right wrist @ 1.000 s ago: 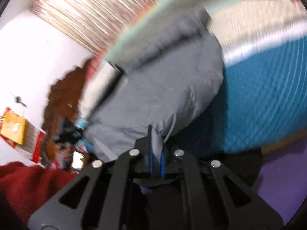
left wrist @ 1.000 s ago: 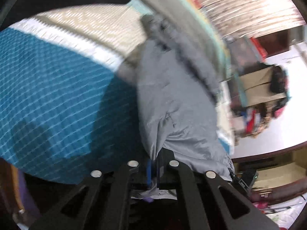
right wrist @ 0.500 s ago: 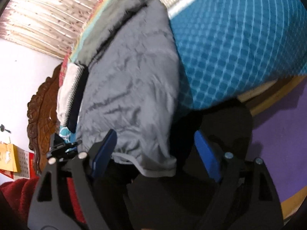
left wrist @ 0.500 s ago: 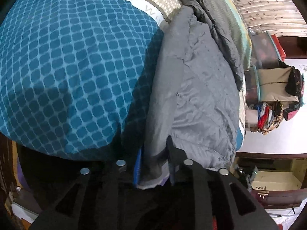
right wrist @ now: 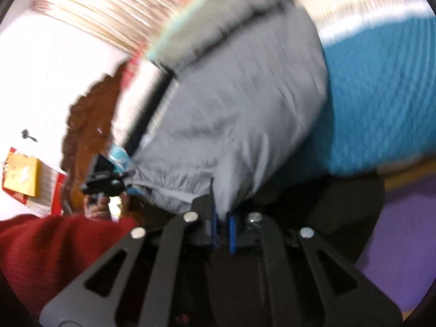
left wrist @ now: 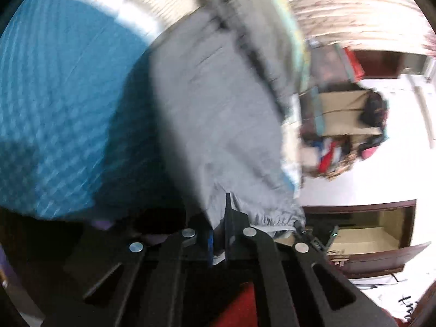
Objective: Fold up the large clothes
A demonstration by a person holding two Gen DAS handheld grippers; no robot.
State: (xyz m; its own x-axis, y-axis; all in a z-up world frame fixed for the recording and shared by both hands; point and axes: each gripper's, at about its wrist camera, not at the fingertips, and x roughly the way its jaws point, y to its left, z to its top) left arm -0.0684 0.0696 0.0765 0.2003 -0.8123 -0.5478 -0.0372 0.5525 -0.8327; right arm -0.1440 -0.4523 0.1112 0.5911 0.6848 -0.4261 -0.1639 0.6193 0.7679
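Half a second ago the right gripper (right wrist: 223, 227) was gaping wide; now it is pinching the jacket (right wrist: 234, 114) hem, as is the left gripper (left wrist: 218, 241), clenched on the same gathered edge. Both views are blurring. Beyond the fingers, the grey jacket is stretching over the blue bedspread (left wrist: 62, 103), toward a striped curtain (right wrist: 117, 5).

blue patterned bedspread (left wrist: 62, 103), carved wooden headboard (right wrist: 87, 125), white wall (right wrist: 46, 62), striped curtain (right wrist: 114, 2), purple floor (right wrist: 403, 245)
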